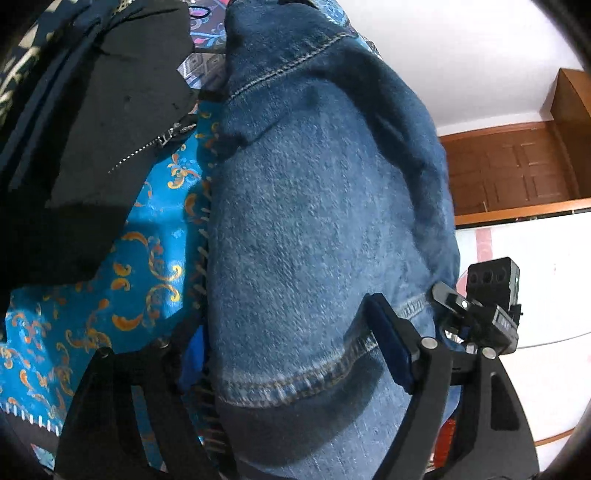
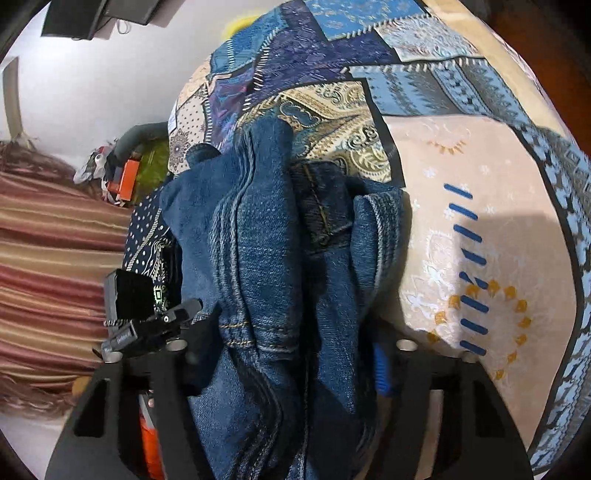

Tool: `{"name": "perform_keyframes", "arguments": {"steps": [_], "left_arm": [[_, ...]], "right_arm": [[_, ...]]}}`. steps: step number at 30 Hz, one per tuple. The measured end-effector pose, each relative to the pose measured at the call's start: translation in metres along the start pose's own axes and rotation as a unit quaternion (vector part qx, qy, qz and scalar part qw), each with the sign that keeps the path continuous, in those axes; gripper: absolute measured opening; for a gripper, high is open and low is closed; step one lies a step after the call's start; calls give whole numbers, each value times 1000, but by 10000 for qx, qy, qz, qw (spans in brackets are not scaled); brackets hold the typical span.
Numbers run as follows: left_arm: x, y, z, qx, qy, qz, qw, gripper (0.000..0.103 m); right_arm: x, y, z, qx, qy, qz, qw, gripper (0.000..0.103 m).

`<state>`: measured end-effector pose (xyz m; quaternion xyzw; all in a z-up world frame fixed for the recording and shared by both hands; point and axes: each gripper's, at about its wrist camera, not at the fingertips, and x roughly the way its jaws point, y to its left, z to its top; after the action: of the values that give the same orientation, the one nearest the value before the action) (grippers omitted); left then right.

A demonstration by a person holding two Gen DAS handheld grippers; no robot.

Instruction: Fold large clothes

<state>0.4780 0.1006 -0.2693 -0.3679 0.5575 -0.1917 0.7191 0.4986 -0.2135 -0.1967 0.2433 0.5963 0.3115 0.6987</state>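
White wall (image 1: 461, 55) lit evenly, brown panelled wooden door (image 1: 513, 173) set below it, patchwork bedspread (image 2: 461, 229) spread wide, striped curtain (image 2: 55, 258) hung left of the bedspread, dark screen (image 2: 92, 16) mounted above the curtain

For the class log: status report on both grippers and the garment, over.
Left gripper shut on blue denim jeans. Right gripper shut on bunched denim. Black zippered jacket lies beside, on patchwork bedspread.

We've got blue denim jeans (image 1: 314, 229) with tan stitching, bunched and draped in thick folds over the patchwork bedspread (image 2: 480, 221); a stitched hem runs across the cloth near us, seams crumpled lengthwise.
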Motion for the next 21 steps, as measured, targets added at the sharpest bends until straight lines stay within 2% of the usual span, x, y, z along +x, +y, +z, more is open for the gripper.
{"name": "perform_keyframes", "arguments": {"steps": [2, 5, 8, 14, 17, 21], "left_arm": [[-4, -9, -4, 125, -49, 103, 9999, 64], [-12, -28, -8, 392, -115, 213, 9989, 51], [-26, -51, -15, 738, -234, 332, 9964, 42], [-69, -105, -34, 1625, -703, 653, 9820, 35], [-106, -118, -34, 1841, -978, 672, 9757, 35], [-150, -116, -38, 1909, -1297, 597, 9712, 35]], "right_arm": [[-2, 2, -1, -20, -30, -20, 10000, 40], [-8, 9, -7, -77, -86, -18, 9999, 32], [-17, 20, -10, -160, -129, 33, 9998, 28], [-31, 59, -12, -495, -288, 18, 9984, 26], [-39, 83, -13, -726, -432, 69, 9964, 26], [-47, 120, -11, -1038, -616, 198, 9925, 26]]}}
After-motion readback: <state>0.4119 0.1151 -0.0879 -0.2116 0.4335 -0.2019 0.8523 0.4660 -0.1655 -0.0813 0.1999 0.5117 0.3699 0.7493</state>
